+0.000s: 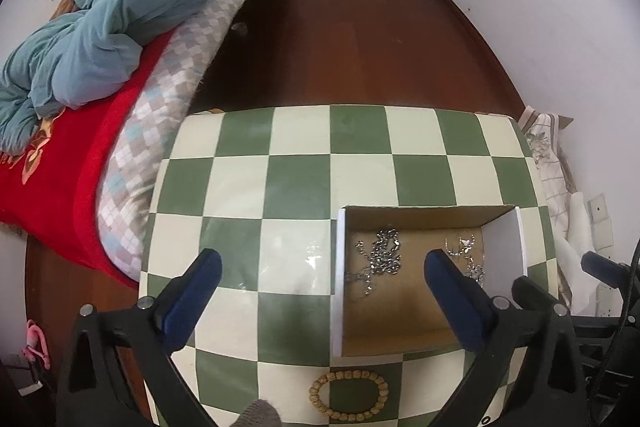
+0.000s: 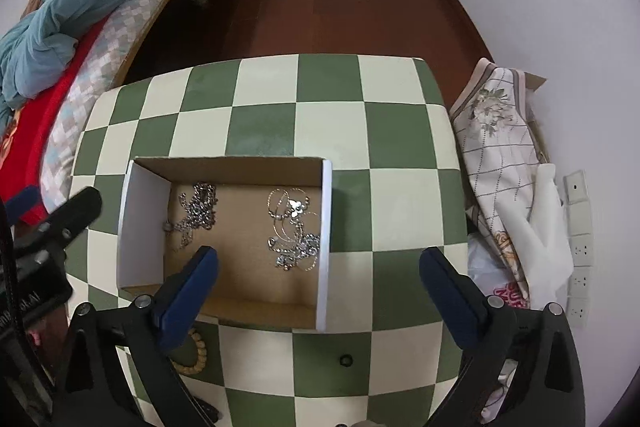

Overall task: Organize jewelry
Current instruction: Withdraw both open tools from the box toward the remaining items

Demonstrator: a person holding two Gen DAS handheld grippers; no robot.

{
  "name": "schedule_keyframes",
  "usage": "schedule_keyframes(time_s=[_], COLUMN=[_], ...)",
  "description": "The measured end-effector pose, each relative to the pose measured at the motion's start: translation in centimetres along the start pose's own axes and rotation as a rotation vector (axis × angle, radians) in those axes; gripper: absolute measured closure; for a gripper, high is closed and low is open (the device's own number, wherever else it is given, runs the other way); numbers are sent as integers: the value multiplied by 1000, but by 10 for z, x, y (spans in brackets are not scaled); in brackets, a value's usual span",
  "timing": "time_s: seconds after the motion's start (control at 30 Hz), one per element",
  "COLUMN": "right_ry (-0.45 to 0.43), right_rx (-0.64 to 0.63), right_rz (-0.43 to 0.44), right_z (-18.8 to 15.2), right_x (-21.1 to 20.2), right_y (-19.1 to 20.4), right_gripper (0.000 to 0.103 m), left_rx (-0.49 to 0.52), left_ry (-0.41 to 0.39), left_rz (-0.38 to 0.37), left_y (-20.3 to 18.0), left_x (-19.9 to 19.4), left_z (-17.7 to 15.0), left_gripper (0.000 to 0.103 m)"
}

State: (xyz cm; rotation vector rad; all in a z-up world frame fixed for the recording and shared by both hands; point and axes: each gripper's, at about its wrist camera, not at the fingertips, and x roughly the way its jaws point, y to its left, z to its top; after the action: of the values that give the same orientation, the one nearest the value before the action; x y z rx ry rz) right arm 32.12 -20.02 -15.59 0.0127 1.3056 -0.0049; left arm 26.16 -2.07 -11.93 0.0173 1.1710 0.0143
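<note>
A green-and-cream checkered table (image 1: 300,183) fills the middle of both views. On it sits an open cardboard box (image 2: 224,169) with white side walls, lower right in the left wrist view and centre-left in the right wrist view. Inside the box, a heavy silver chain necklace (image 2: 196,215) lies bunched toward its left wall, and a finer tangle of thin chains with a small flower pendant (image 2: 294,223) lies against its right wall; the 2 heaps are apart. A wooden bead bracelet (image 1: 348,397) lies flat on the table just outside the box's near edge, at the bottom centre of the left wrist view. In the right wrist view it is half hidden behind the gripper's left finger. A small dark ring (image 2: 345,360) lies alone on a cream square near the bottom centre there.

The left gripper (image 1: 322,267) hangs above the table with its blue-padded fingers spread wide and nothing between them. The right gripper (image 2: 320,263) is likewise wide open and empty, its left finger over the box's near corner.

A bed with red blanket and crumpled teal quilt (image 1: 120,19) occupies the upper left; folded floral fabric (image 2: 496,131) lies at the right beside wall sockets (image 2: 580,251)
</note>
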Motion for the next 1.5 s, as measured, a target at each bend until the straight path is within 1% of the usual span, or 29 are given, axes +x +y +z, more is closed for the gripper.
schedule_keyframes(time_s=[0.07,0.2,0.27,0.47,0.53,0.73,0.97,1.07,1.17,1.23,1.37,1.4,1.43,1.5], right_ry=[-7,-47,-69,-173,-206,-310,-370,-368,-323,-280,-167,-134,-110,-46], right_rx=[12,18,24,19,24,42,64,90,128,146,184,186,189,204], right_rz=[-4,-21,-14,-45,-51,-37,23,52,91,84,64,53,52,51], right_z=[-4,-15,-22,-49,-57,-87,-123,-138,-156,-168,-186,-193,-197,-207], right_x=[-3,-15,-25,-62,-75,-121,-162,-168,-159,-144,-99,-84,-74,-49], right_y=[-2,-4,-4,0,1,1,-1,-5,-16,-24,-43,-47,-50,-56], right_gripper=[2,0,0,0,0,0,0,0,0,0,1,5,14,26], left_rx=[-6,-27,-31,-46,-47,-46,-42,-32,-10,4,4,4,-1,-8], left_ry=[-17,-55,-76,-162,-186,-268,-337,-329,-301,-247,-109,-68,-26,52], left_rz=[8,20,29,37,50,62,59,53,79,113,140,145,138,129], left_y=[3,9,10,18,20,25,23,21,20,21,27,28,29,29], left_x=[-5,-21,-29,-68,-80,-124,-167,-171,-164,-146,-99,-86,-71,-47], left_z=[-4,-14,-20,-49,-57,-85,-110,-120,-134,-144,-169,-176,-183,-197], left_gripper=[0,0,0,0,0,0,0,0,0,0,0,0,0,0])
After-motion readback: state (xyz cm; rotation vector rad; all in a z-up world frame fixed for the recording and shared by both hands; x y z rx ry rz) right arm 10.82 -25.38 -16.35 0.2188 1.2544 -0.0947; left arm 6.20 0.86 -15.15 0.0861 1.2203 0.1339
